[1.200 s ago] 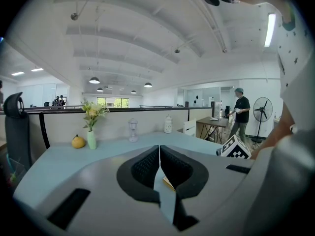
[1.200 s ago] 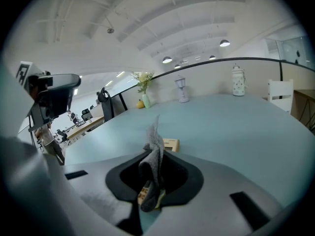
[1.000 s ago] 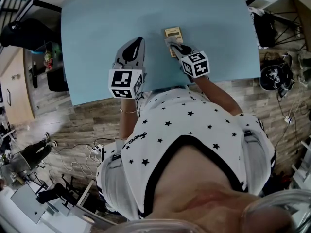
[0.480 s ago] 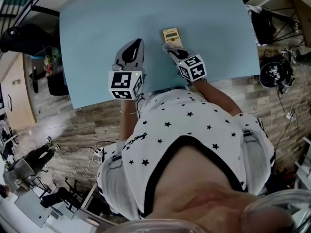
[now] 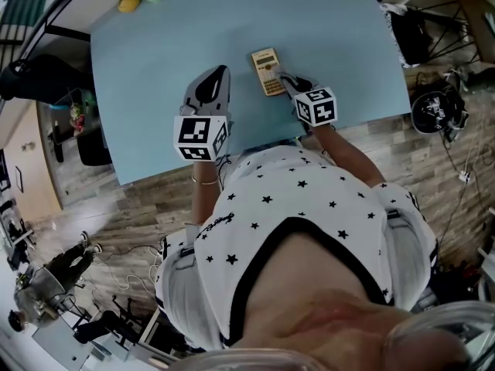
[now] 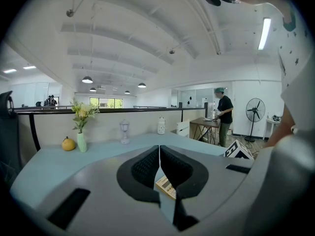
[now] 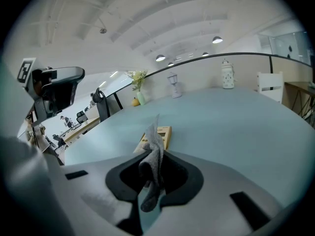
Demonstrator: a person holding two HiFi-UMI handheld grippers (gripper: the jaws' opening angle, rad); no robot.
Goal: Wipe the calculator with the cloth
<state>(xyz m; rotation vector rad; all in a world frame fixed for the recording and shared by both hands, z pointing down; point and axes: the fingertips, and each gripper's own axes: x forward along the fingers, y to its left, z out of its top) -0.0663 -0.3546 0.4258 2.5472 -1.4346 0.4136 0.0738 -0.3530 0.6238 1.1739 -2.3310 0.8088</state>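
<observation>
My right gripper [image 5: 289,81] pinches the small grey fabric cloth [image 7: 153,149] at the near edge of the beige rectangular calculator [image 5: 266,72] on the pale blue table [image 5: 155,60]. My left gripper [image 5: 212,83], jaws pressed together and empty, sits left of the calculator.

Open table [image 5: 155,52] surrounds the calculator [image 5: 265,71] — vase [image 6: 81,142] stands well apart.
</observation>
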